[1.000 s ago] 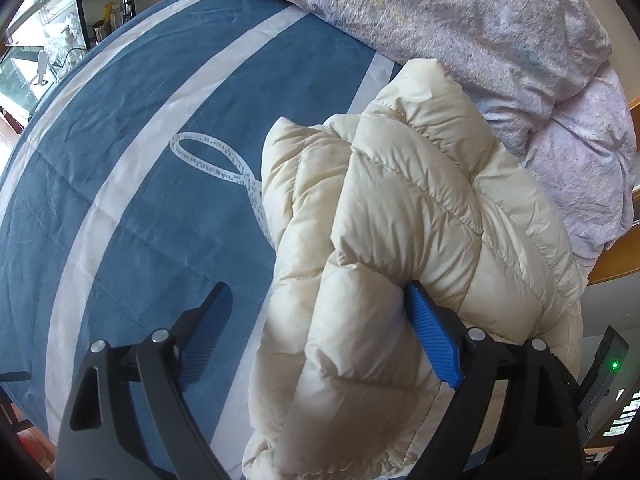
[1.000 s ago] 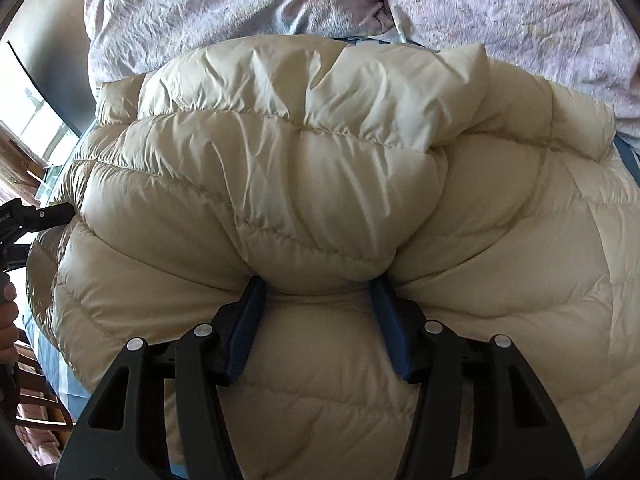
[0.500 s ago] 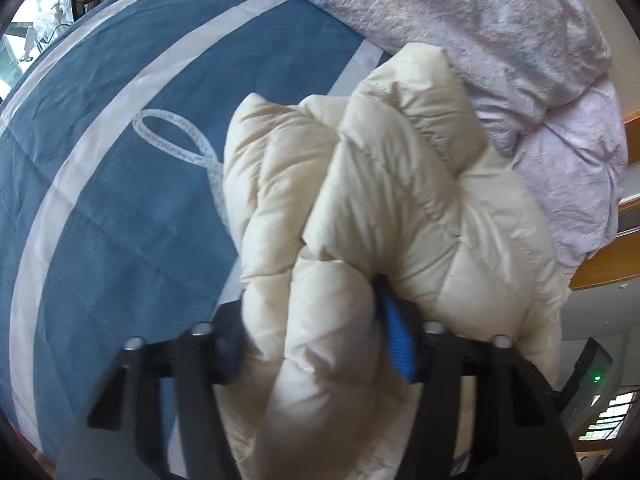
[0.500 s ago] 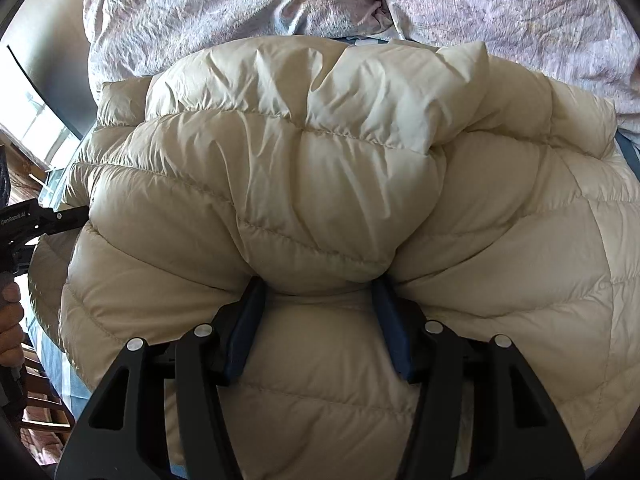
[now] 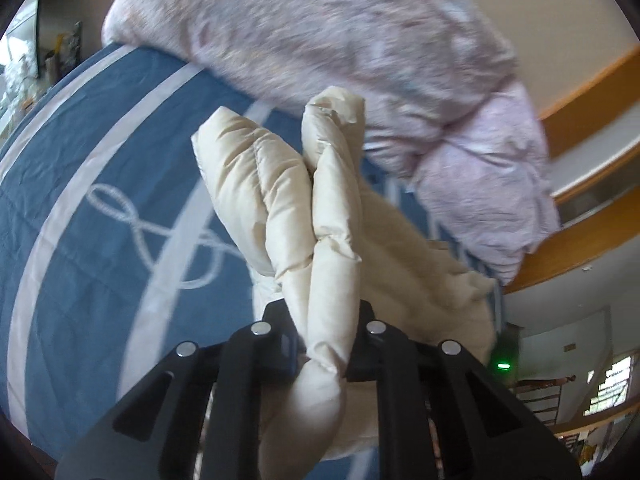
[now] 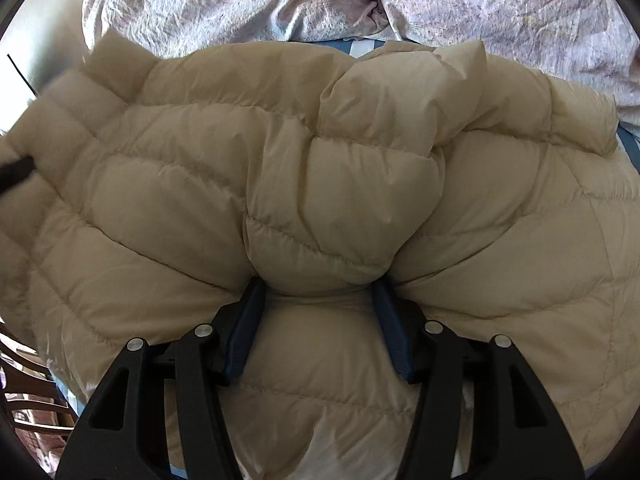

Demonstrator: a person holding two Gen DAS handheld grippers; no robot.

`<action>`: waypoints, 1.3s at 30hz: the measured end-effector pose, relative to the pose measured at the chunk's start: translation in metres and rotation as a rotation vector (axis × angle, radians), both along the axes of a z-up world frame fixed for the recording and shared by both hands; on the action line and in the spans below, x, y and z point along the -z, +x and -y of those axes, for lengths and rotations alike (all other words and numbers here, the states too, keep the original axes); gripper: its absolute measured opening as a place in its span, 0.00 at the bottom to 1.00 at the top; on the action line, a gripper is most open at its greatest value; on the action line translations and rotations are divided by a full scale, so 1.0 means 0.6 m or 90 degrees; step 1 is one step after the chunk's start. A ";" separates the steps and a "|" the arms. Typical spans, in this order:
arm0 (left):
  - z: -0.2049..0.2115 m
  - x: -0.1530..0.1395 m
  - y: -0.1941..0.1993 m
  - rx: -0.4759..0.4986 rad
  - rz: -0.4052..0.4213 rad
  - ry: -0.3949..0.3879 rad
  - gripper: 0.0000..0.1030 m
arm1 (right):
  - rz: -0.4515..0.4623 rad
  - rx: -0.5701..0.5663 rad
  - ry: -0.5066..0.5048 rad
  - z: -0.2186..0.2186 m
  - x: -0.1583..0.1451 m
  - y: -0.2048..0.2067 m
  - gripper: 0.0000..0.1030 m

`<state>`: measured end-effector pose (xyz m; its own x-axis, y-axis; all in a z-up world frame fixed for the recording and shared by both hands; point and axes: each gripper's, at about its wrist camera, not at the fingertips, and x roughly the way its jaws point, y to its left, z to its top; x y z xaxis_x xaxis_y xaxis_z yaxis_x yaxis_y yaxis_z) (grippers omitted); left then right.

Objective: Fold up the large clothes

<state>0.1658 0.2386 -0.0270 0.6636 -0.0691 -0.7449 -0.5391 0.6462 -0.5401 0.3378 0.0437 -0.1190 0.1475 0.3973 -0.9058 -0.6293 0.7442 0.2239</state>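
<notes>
1. A cream quilted puffer jacket (image 6: 320, 200) is spread over a bed, its padded panels bunched and folded over one another; nearly the whole right wrist view is filled by it.
2. In the left wrist view a narrow, doubled-up part of the jacket (image 5: 320, 240) is seen lifted off the bed, standing up between the fingers, with the rest of the garment trailing down to the right onto the cover.
3. The left gripper (image 5: 322, 344) is clamped on that raised fold: the padding is squeezed thin between the two black fingers, and the blue pads are hidden by the fabric.
4. The right gripper (image 6: 320, 320) is pressed into the middle of the jacket, with a rounded bulge of padding pinched between its blue pads (image 6: 246, 328); the jaws are held part-way apart by the thick filling.
5. At the left edge of the right wrist view a dark, blurred object is seen against the jacket; what it is cannot be told.
6. The bed is covered by a blue bedspread (image 5: 100, 152) with white stripes and a white rope-knot pattern, on which the jacket lies.
7. A crumpled lilac duvet (image 5: 360, 48) is heaped just behind the jacket along the far side of the bed, and it is seen again across the top of the right wrist view (image 6: 500, 8).
8. Wooden railings (image 5: 592, 224) are seen beyond the bed on the right.
</notes>
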 end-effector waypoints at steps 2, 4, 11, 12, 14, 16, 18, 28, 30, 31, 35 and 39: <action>0.025 -0.022 0.014 0.016 0.021 0.002 0.13 | -0.004 0.002 0.005 0.003 0.000 0.002 0.55; 0.051 -0.039 0.026 0.031 0.038 0.005 0.13 | -0.006 0.006 0.010 0.007 -0.002 0.001 0.55; 0.125 -0.080 0.059 0.060 0.066 0.006 0.13 | -0.019 0.016 0.026 0.024 -0.010 0.009 0.55; 0.135 -0.084 0.066 0.060 0.066 0.008 0.13 | -0.023 0.019 0.032 0.029 -0.013 0.011 0.55; 0.146 -0.088 0.073 0.058 0.064 0.010 0.14 | -0.027 0.026 0.041 0.039 -0.019 0.016 0.55; 0.160 -0.091 0.082 0.056 0.061 0.014 0.14 | -0.025 0.032 0.049 0.053 -0.028 0.016 0.55; 0.170 -0.090 0.088 0.056 0.059 0.013 0.14 | -0.017 0.035 0.054 0.066 -0.038 0.016 0.55; 0.244 -0.094 0.124 0.070 0.051 0.031 0.14 | 0.027 0.046 0.058 0.160 -0.069 0.019 0.55; 0.263 -0.092 0.133 0.078 0.051 0.028 0.14 | 0.031 0.048 0.056 0.184 -0.070 0.019 0.55; 0.273 -0.090 0.137 0.082 0.051 0.028 0.14 | 0.035 0.047 0.053 0.197 -0.070 0.018 0.55; 0.317 -0.081 0.158 0.105 0.047 0.022 0.14 | 0.041 0.048 0.043 0.238 -0.067 0.013 0.55; 0.354 -0.068 0.182 0.126 0.037 0.012 0.14 | 0.038 0.057 0.039 0.269 -0.063 0.013 0.55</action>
